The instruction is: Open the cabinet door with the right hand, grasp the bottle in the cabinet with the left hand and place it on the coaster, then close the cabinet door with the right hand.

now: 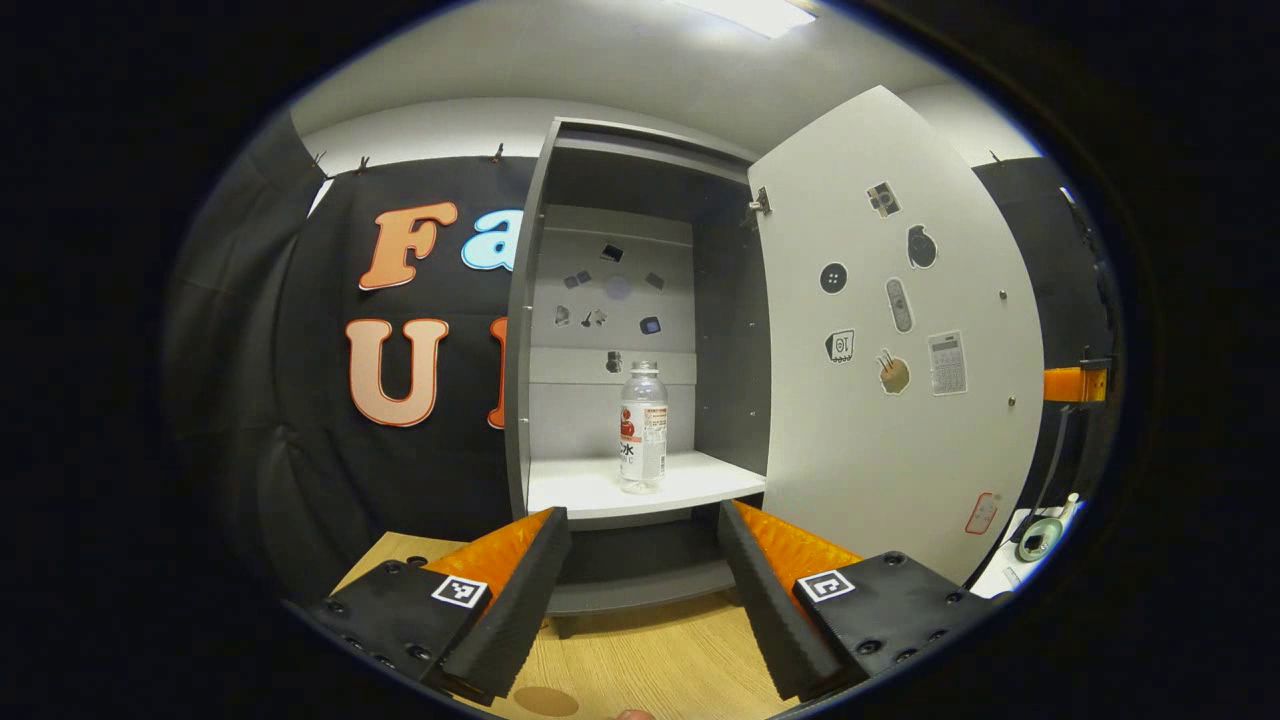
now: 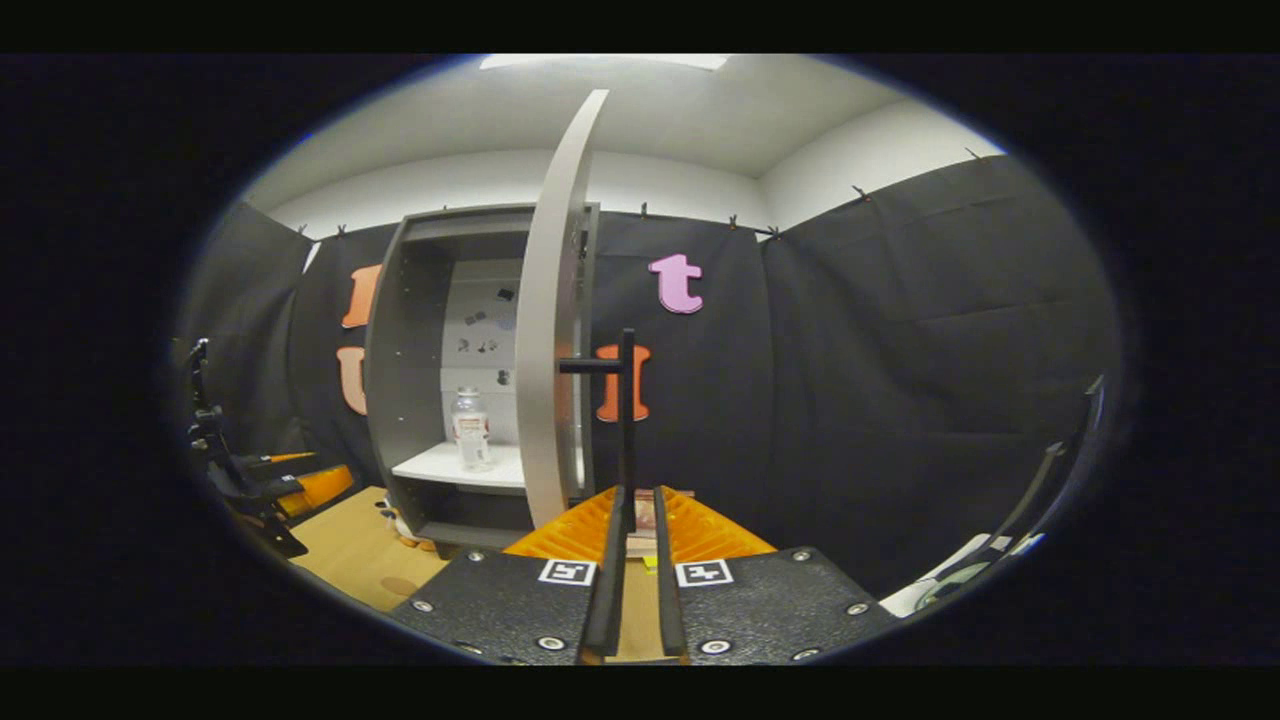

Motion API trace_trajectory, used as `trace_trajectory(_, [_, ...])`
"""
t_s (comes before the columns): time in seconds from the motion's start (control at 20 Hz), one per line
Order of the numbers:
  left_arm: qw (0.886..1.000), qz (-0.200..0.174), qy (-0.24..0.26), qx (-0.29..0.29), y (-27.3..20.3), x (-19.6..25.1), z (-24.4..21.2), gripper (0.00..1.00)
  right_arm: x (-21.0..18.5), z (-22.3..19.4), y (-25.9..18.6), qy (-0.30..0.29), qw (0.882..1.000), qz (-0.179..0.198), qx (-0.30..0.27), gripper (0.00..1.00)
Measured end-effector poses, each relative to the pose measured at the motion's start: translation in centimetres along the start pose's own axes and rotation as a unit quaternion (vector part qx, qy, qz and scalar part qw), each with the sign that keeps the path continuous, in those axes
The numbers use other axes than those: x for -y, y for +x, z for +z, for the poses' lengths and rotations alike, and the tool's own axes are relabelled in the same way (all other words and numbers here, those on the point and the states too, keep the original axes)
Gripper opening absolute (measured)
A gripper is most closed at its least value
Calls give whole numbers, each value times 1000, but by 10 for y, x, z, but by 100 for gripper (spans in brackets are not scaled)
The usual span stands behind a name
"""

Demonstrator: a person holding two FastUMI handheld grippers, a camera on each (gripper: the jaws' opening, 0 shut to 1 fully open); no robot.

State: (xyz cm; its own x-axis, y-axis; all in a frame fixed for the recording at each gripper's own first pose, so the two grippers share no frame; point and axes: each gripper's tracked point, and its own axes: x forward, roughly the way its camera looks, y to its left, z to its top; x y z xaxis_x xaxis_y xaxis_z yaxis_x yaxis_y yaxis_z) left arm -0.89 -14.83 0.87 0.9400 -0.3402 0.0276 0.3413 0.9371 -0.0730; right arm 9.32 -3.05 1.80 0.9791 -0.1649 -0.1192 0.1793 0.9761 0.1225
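Observation:
The grey cabinet (image 1: 525, 350) stands open, its door (image 1: 880, 400) swung out to the right. A clear bottle (image 1: 642, 428) with a white and red label stands upright on the white shelf (image 1: 580, 490). My left gripper (image 1: 642, 512) is open in front of the shelf, short of the bottle, with nothing between its fingers. In the right gripper view the door (image 2: 550, 330) is edge-on, and my right gripper (image 2: 637, 492) is shut on the black bar handle (image 2: 627, 420). A brown round coaster (image 1: 545, 700) lies on the wooden table (image 1: 640, 650) below the left gripper.
A white object with a round part (image 1: 1040, 535) sits low at the right past the door. The right gripper's body (image 1: 1075, 385) pokes out behind the door edge. The left gripper (image 2: 290, 480) and the coaster (image 2: 400, 585) sit left of the cabinet (image 2: 400, 380).

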Motion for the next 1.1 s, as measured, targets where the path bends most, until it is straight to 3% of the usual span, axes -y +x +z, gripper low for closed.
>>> trace_trajectory(0.3, [1000,-29,1,2,4,8,3,96,8,0,-16,8,999,-45,-11,19])
trace_trajectory(0.4, [999,-38,3,4,4,9,4,97,2,3,-16,25,999,-48,-4,30])
trace_trajectory(0.45, [999,-43,3,5,4,9,6,96,-4,4,-16,33,999,-43,-2,25])
trace_trajectory(0.5, [999,-46,2,4,6,9,5,96,-9,5,-16,36,999,-38,2,33])
trace_trajectory(0.65, [999,-52,-4,0,5,2,3,96,-18,11,-12,25,999,-23,15,46])
trace_trajectory(0.85, [999,-38,-9,-3,5,-18,2,97,-37,14,-6,1,1000,19,21,56])
trace_trajectory(1.1, [1000,-8,-22,-8,11,-45,2,97,-70,11,3,-1,996,87,17,58])
